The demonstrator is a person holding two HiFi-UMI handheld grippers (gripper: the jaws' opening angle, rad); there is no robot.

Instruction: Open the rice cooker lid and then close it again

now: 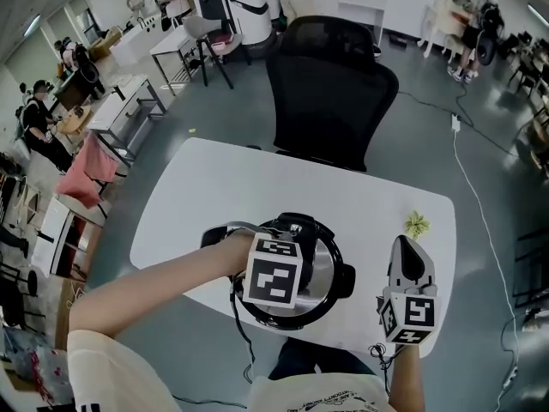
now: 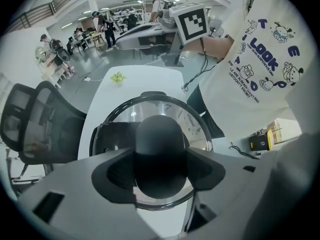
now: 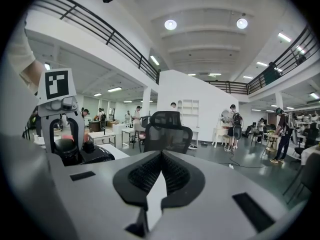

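Note:
The rice cooker [image 1: 336, 275] stands on the white table [image 1: 257, 187] near its front edge, black with a glass lid [image 2: 196, 120] in a metal rim. My left gripper [image 2: 160, 170] points straight down over it, shut on the lid's black knob [image 2: 160, 146], with a pad pressed to each side. In the head view its marker cube hides the knob and the left gripper [image 1: 276, 269] itself. I cannot tell whether the lid rests on the pot or is just lifted. My right gripper [image 1: 406, 245] lies level to the cooker's right, shut and empty, the same in the right gripper view [image 3: 159, 159].
A small green object [image 1: 417, 224] lies on the table by the right gripper. A black office chair [image 1: 330, 93] stands at the table's far side. The cooker's cable [image 1: 241, 333] hangs off the front edge. People and desks fill the room behind.

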